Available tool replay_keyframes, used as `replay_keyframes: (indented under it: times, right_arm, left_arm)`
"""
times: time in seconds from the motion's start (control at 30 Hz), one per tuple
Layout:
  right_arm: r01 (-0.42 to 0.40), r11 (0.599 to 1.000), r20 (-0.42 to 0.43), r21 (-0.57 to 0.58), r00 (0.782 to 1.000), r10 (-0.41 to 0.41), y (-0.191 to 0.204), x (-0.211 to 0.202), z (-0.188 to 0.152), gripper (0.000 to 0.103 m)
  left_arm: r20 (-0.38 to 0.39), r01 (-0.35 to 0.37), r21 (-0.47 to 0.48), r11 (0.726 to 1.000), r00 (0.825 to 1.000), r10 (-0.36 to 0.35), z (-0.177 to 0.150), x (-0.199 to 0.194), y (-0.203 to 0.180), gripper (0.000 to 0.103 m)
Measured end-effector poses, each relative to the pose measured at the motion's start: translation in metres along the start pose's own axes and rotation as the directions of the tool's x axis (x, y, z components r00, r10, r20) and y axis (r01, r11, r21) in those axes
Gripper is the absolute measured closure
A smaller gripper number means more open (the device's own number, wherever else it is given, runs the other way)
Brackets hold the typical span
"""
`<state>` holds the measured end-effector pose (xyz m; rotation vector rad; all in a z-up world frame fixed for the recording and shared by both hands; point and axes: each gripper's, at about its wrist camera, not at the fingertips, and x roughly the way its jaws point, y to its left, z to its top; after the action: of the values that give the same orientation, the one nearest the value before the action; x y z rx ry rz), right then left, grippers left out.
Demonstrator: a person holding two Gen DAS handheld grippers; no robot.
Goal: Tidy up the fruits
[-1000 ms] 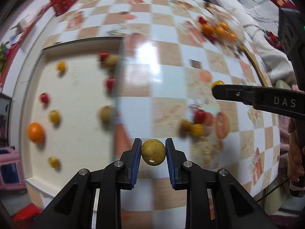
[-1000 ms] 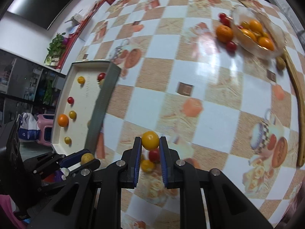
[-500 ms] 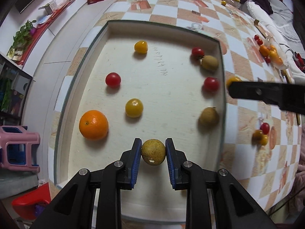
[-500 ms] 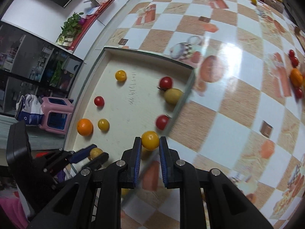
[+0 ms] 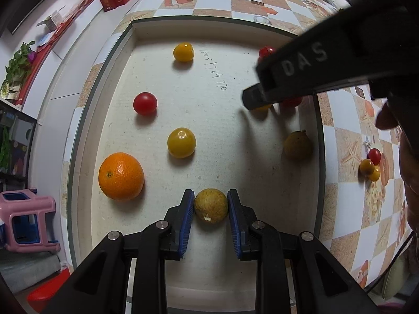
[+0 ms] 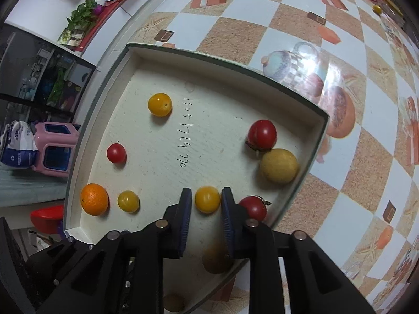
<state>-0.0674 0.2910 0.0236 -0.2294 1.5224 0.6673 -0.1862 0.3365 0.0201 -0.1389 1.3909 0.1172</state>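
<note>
**Both grippers over tray, jaws opening around fruit**

Left gripper [image 5: 210, 205]: jaws opening, blue pads [image 5: 186, 217] just clear of a tan-brown round fruit [image 5: 211, 205] that sits between them at the near edge of the white tray [image 5: 230, 30]. No visible squeeze; reads as released.

Right gripper [image 6: 207, 204]: jaws opening too, yellow tomato [image 6: 207, 199] between the pads with slim gaps either side. Released, tomato low over the tray floor near the right wall; can't tell if it touches.

Left-wrist view, near to far:
- orange [image 5: 121, 175] near left, just left of the left gripper
- yellow tomato, mid tray [image 5: 181, 142]
- brown fruit by the right wall [image 5: 298, 145]
- red tomato, left of centre [image 5: 144, 103]
- yellow tomato at the far end [image 5: 183, 51]
- handwritten digits on the tray floor [image 5: 215, 71]

Right-wrist view: red tomato [image 6: 253, 208] just right of the right gripper, pale yellow fruit [image 6: 279, 166] touching a bigger red tomato [image 6: 262, 133] against the right wall.

Outside the tray: a small cluster of loose tomatoes [image 5: 370, 163] on the checkered tablecloth [image 5: 348, 141], right of the tray. Pink stool [image 5: 25, 223] on the floor at left.
</note>
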Motion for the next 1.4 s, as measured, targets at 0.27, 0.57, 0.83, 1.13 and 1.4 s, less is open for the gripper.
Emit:
replay_keyframes:
  times: [0.27, 0.57, 0.83, 1.13, 1.4]
  right_arm:
    - [-0.005, 0.999, 0.027, 0.042, 1.0, 0.004, -0.001, -0.019, 0.004, 0.044]
    - [0.032, 0.996, 0.079, 0.079, 0.996, -0.038, -0.002, -0.066, -0.013, 0.014]
    - [0.108, 0.991, 0.087, 0.079, 0.99, -0.115, 0.003, -0.089, -0.041, 0.0]
    - [0.184, 0.979, 0.062, 0.089, 0.98, -0.19, 0.01, -0.101, -0.065, 0.0]
    - [0.218, 0.975, 0.036, 0.041, 0.975, -0.219, 0.02, -0.109, -0.08, 0.0]
  left_arm:
    - [0.032, -0.027, 0.004, 1.0, 0.999, 0.026, -0.004, -0.012, 0.004, 0.028]
    - [0.014, -0.033, -0.006, 0.999, 0.999, 0.033, -0.007, -0.03, 0.019, 0.006]
    - [0.01, -0.046, 0.009, 0.999, 0.999, 0.046, -0.001, -0.047, 0.04, 0.001]
    - [0.061, -0.104, 0.029, 0.994, 0.993, 0.102, 0.006, -0.067, 0.058, 0.001]
    - [0.017, -0.146, 0.071, 0.987, 0.989, 0.145, 0.002, -0.077, 0.062, 0.001]
